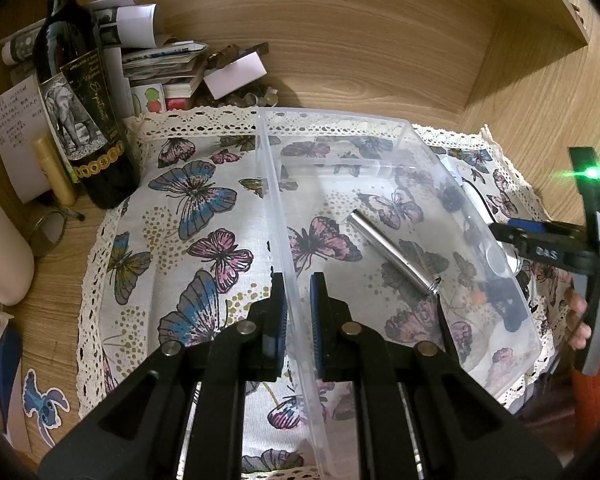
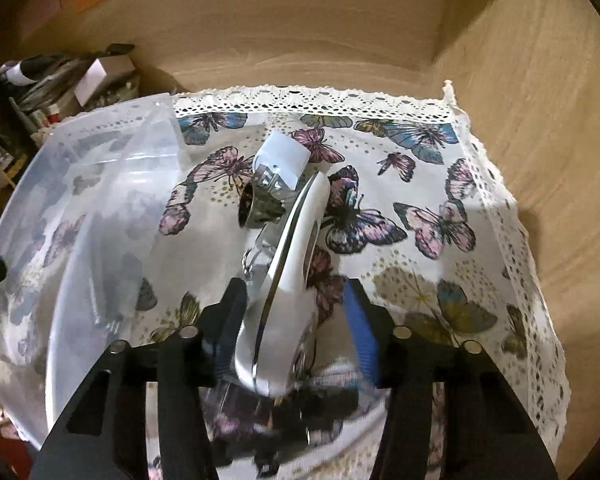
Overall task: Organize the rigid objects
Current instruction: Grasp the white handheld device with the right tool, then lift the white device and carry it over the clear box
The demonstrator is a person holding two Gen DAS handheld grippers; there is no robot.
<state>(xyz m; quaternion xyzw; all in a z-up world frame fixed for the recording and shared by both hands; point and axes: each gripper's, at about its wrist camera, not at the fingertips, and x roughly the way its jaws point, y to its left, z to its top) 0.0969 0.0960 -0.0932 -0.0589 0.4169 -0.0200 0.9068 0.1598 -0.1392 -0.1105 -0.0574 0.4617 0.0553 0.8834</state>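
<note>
On the butterfly-print cloth [image 1: 204,216], left view only: clear plastic bin [image 1: 400,128] containing silver metal cylinder [image 1: 392,254]; left gripper [image 1: 299,312] narrowly parted, straddling the bin wall. Right view only: right gripper [image 2: 296,320] wide apart around white-and-chrome handheld tool [image 2: 288,280]; contact unclear.

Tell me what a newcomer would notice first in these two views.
The butterfly-print cloth covers the wooden desk, with a clear plastic bin on it. The left gripper straddles the bin's near wall, and a shiny metal tube lies inside. Between the fingers of the right gripper sits a white and chrome tool, beside the bin; a dark wine bottle stands far left.
</note>
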